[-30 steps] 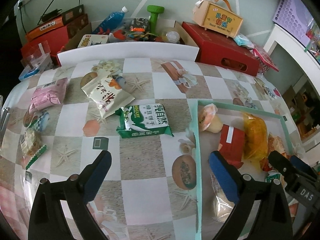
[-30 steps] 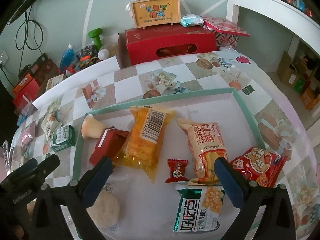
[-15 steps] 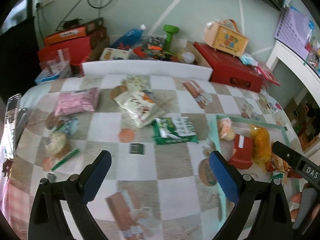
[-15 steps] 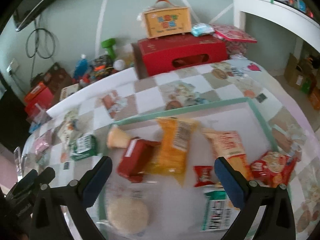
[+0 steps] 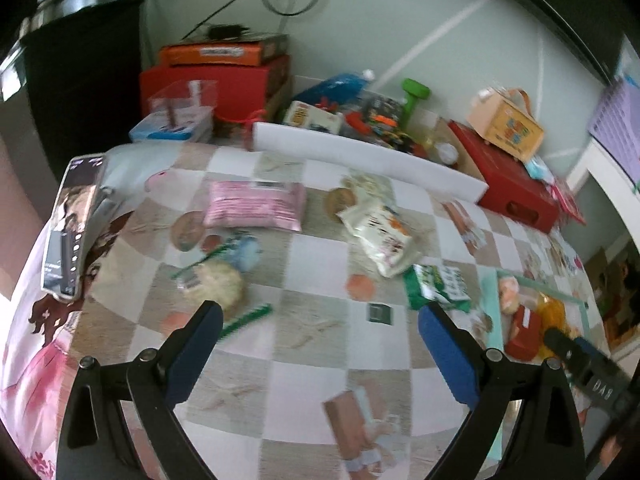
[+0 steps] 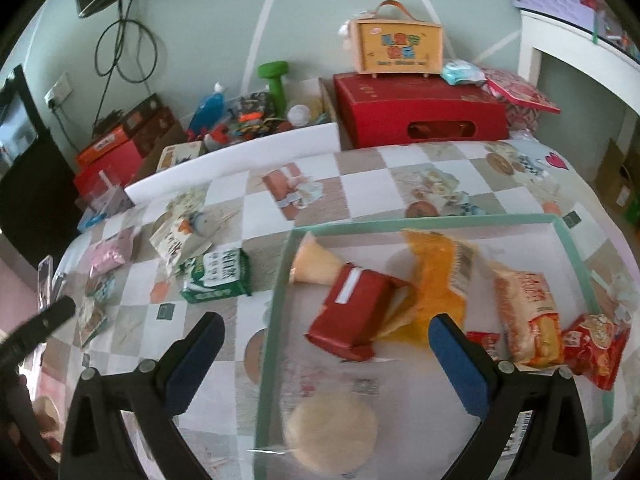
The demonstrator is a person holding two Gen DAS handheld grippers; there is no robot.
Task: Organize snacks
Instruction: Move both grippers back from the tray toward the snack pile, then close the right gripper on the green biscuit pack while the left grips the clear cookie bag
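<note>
My left gripper [image 5: 318,350] hangs open and empty over the checkered cloth. Ahead of it lie loose snacks: a pink packet [image 5: 254,206], a round cake in clear wrap [image 5: 216,284], a white pouch [image 5: 380,236] and a green biscuit pack [image 5: 440,286]. My right gripper [image 6: 326,354] is open too, above the left rim of the mint-edged tray [image 6: 276,312]. In the tray lie a red box [image 6: 356,316], a yellow bag [image 6: 438,284], a cone-shaped jelly cup [image 6: 316,262], an orange pack [image 6: 528,320], a red bag [image 6: 594,344] and a round wrapped cake [image 6: 330,428].
A phone on a stand [image 5: 70,236] sits at the table's left edge. A white foam board [image 5: 368,156] lines the far edge, with red boxes [image 6: 420,110], a green dumbbell [image 6: 274,78] and clutter behind. A white desk [image 6: 580,52] stands at the right.
Both grippers have swung left and drawn back. The left view now takes in the pink packet, the round cake and the phone; the tray has slid to its right edge.
</note>
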